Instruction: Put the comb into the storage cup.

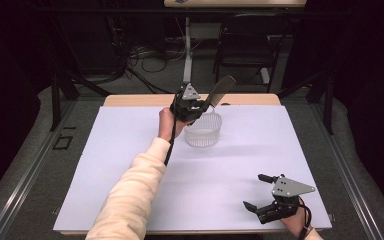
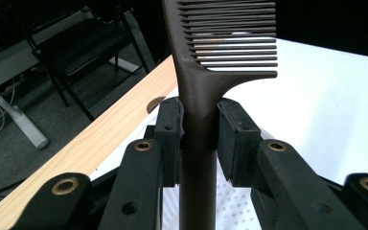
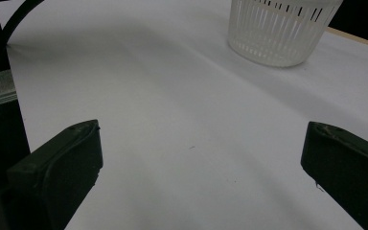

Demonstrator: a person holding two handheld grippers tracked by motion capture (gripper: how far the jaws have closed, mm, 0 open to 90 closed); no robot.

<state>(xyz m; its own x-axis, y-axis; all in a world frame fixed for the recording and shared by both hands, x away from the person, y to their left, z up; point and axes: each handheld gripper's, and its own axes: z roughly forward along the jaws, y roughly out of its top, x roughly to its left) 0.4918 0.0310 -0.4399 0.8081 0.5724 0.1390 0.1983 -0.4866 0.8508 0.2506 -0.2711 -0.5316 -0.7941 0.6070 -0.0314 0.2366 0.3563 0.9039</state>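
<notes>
A dark brown comb (image 2: pixel 199 96) stands up between the pads of my left gripper (image 2: pixel 200 129), which is shut on its handle. In the high view the left gripper (image 1: pixel 196 106) holds the comb (image 1: pixel 221 89) tilted up to the right, just above the near-left rim of a white slotted basket (image 1: pixel 203 131). The basket (image 3: pixel 280 31) stands far off in the right gripper view. My right gripper (image 1: pixel 259 191) rests open near the table's front right corner, nothing between its jaws.
A white sheet (image 1: pixel 130 165) covers the table, with a wooden strip (image 1: pixel 130 100) bare along the far edge. Beyond the table stand a dark chair (image 1: pixel 245 45) and a white desk leg (image 1: pixel 187 50) amid floor cables.
</notes>
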